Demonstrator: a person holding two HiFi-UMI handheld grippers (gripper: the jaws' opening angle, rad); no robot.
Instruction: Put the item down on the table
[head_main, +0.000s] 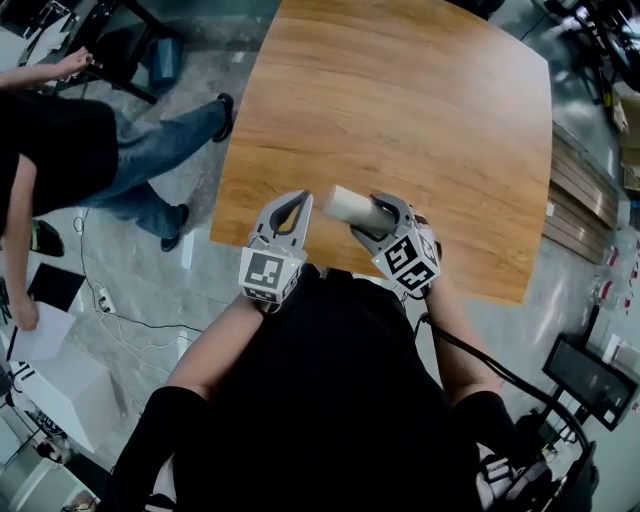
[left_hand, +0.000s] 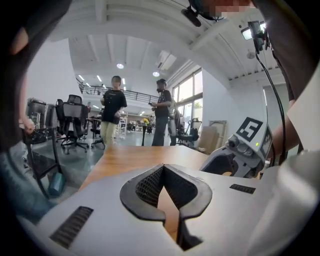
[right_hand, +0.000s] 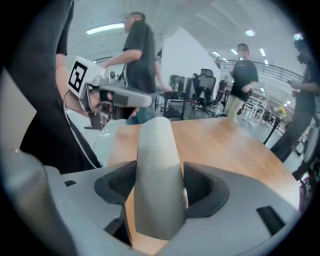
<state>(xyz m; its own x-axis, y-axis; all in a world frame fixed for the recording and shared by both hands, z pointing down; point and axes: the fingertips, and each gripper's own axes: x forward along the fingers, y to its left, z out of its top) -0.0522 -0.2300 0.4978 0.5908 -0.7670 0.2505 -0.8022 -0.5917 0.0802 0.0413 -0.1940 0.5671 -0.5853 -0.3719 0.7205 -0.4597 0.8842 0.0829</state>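
Observation:
A pale grey-white cylinder (head_main: 352, 207) is clamped in my right gripper (head_main: 378, 222), held just above the near edge of the wooden table (head_main: 420, 110). In the right gripper view the cylinder (right_hand: 159, 175) stands between the two dark pads (right_hand: 202, 190) and sticks out ahead of them over the tabletop (right_hand: 225, 145). My left gripper (head_main: 288, 212) hovers beside it on the left, shut with nothing in it; in the left gripper view its fingertips (left_hand: 170, 212) meet and the right gripper (left_hand: 247, 150) shows at the right.
The table's near edge (head_main: 300, 262) lies right under both grippers. A person (head_main: 60, 150) in jeans stands on the floor at the left. Office chairs (left_hand: 72, 122) and standing people (left_hand: 114, 112) are beyond the table's far end. Cables (head_main: 120, 310) trail on the floor.

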